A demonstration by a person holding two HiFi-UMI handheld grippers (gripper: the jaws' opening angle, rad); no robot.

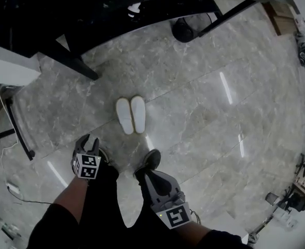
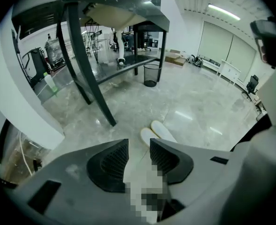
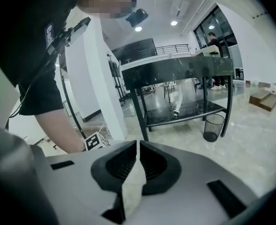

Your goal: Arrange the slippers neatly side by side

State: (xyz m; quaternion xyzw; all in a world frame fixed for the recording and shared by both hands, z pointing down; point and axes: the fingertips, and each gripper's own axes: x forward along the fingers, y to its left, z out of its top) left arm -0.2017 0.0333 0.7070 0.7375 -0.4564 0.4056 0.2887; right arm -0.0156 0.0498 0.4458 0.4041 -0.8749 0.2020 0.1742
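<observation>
The left gripper's [image 2: 139, 142] jaws stand slightly apart with nothing between them, only floor showing through the gap. The right gripper's [image 3: 138, 144] jaws are pressed together at their tips, and they hold nothing either. Both grippers hang low in front of the person, the left one [image 1: 90, 140] above the left foot and the right one [image 1: 148, 176] just behind the toe of a dark shoe [image 1: 151, 160]. Each carries its marker cube [image 1: 87, 166] toward the wrist. Just ahead of the feet, the pair of white slippers [image 1: 130, 115] lies on the grey marble floor [image 1: 209, 102]. The two slippers are side by side, touching along their inner edges, with their toes pointing away from the person and tilted a little to the left. In the left gripper view the slippers [image 2: 157, 130] show just past the jaw tips. Beyond the slippers stands a black-framed bench [image 1: 142, 7], one slanted leg coming down to the floor at its left. A round dark wastebasket [image 1: 183, 31] sits by the bench's right legs. A white pillar [image 1: 10, 69] stands at the far left, and cardboard boxes [image 1: 281, 15] lie well off at the upper right.
</observation>
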